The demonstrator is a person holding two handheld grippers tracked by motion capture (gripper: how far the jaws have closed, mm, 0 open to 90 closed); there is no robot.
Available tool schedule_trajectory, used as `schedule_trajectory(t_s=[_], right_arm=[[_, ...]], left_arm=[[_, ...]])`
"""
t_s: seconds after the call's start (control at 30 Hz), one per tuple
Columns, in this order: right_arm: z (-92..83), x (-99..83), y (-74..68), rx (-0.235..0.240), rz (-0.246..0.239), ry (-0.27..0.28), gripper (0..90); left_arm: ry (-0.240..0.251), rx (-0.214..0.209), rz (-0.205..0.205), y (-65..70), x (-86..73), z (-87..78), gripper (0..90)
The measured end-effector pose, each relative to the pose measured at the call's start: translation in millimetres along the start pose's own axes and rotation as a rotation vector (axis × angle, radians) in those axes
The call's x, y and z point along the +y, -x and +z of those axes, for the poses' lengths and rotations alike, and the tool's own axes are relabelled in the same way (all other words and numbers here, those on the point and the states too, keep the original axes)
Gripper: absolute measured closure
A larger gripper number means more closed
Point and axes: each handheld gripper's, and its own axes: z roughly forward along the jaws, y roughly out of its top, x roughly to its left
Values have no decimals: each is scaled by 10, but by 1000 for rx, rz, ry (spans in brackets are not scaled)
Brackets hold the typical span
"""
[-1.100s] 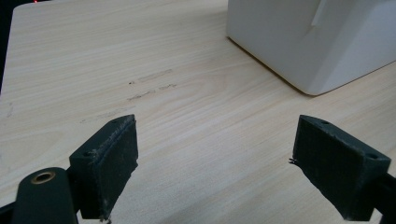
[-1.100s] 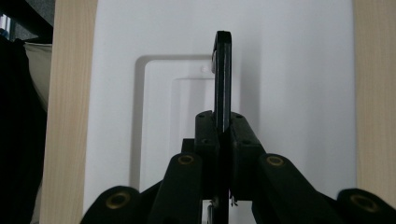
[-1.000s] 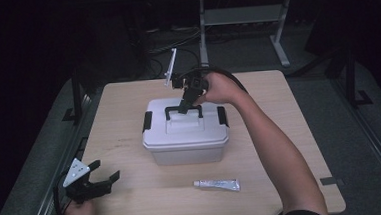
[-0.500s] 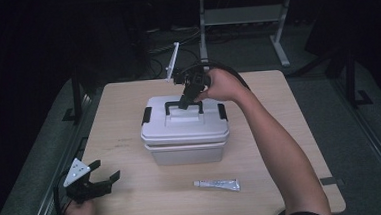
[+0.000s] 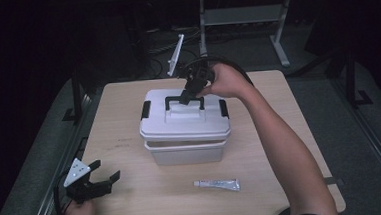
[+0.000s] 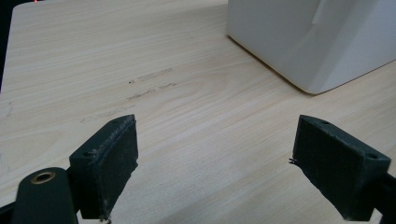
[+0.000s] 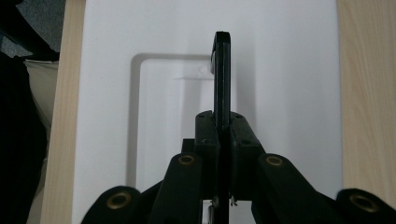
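White plastic lid [image 5: 184, 122] has lifted since before; our right hand-held gripper [image 5: 187, 96] stays clamped on its black handle [image 5: 184, 99], left hand-held gripper [image 5: 95, 181] gapes empty, box inside hidden.

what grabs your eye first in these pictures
The white storage box at the middle of the wooden table, its lid raised off the base by the black handle, on which the right gripper is clamped. The left gripper rests open near the front-left corner, a small tube before the box.
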Motion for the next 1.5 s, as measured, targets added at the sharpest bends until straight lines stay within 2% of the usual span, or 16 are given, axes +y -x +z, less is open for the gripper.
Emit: schedule_trajectory(t_s=[0.23, 0.4, 0.77, 1.1, 1.5], right_arm=[[-126, -76, -49, -22, 8, -6, 841], [-252, -191, -80, -37, 15, 14, 841], [-493, -602, -167, -79, 83, 14, 842], [-595, -910, -228, -99, 134, 4, 842], [-658, -1121, -282, -114, 170, 3, 841]], left_arm=[[-1, 2, 1, 1, -1, 2, 134], [-3, 4, 5, 1, -1, 1, 134], [-7, 4, 3, 12, -3, 9, 134], [-15, 6, 11, 23, 0, 17, 134], [-16, 7, 7, 17, -4, 12, 134]])
